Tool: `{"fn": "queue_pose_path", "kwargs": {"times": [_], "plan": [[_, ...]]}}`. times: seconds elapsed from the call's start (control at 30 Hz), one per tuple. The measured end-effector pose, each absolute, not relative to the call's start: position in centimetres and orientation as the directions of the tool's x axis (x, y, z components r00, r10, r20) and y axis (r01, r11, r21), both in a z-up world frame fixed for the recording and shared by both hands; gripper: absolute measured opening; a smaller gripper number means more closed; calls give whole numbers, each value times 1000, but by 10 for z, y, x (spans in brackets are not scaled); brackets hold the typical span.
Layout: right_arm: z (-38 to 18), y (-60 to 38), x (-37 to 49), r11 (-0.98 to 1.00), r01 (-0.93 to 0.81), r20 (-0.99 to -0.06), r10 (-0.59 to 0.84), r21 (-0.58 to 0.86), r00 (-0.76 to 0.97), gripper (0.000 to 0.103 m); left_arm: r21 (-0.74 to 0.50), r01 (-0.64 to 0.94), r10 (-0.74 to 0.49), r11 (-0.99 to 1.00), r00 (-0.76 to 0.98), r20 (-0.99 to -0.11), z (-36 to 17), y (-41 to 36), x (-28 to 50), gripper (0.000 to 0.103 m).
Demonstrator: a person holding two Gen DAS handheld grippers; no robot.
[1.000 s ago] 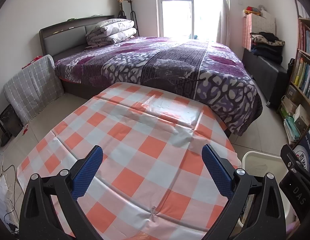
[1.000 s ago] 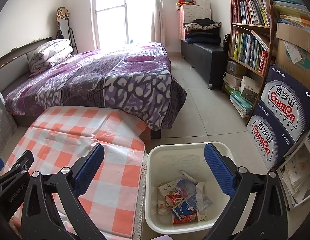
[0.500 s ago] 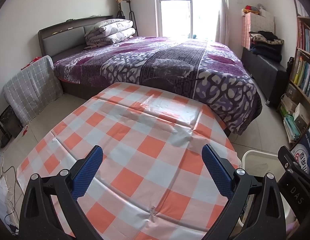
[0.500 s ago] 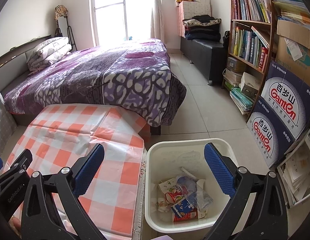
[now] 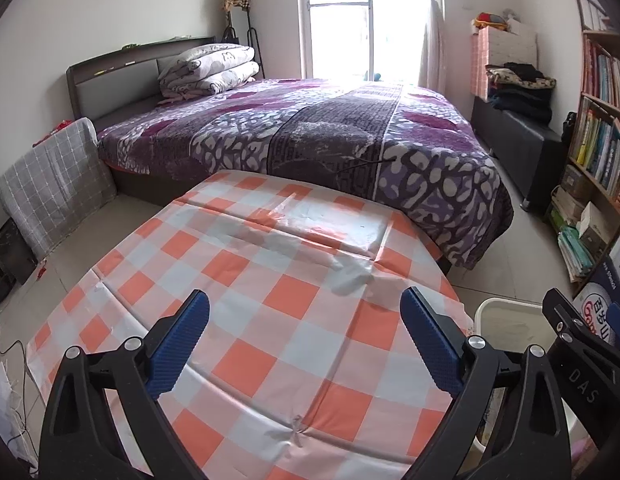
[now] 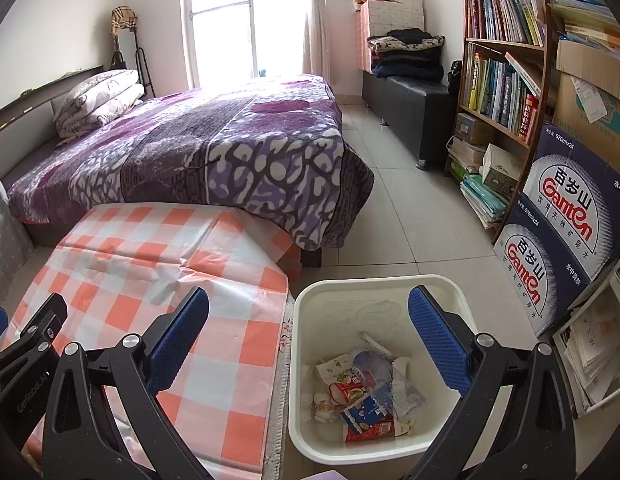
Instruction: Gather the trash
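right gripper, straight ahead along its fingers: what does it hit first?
Likely the white trash bin: the open right gripper points down over the bin's near-left side, so it would probably meet the wrappers inside, or the rim beside the checkered tablecloth. Depth is unclear.

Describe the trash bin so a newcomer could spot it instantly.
Start at the purple-quilted bed, then drop to the checkered tablecloth at its foot. The white bin stands on the floor beside it: the only open tub, with crumpled wrappers inside.
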State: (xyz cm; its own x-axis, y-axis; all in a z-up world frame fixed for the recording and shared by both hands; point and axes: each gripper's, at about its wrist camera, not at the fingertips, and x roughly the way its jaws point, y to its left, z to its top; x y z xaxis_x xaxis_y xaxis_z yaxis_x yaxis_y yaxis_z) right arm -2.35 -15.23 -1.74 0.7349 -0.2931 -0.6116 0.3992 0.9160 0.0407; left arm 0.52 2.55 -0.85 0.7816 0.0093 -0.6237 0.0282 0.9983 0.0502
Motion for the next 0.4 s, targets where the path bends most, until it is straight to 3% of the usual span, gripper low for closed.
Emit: {"fn": "queue_pose_path", "kwargs": {"times": [0.4], "plan": [[-18, -154, -23, 917, 397, -614, -290, 41, 734, 96, 33, 15, 10, 999, 768, -640, -8, 26, 7, 94]]}}
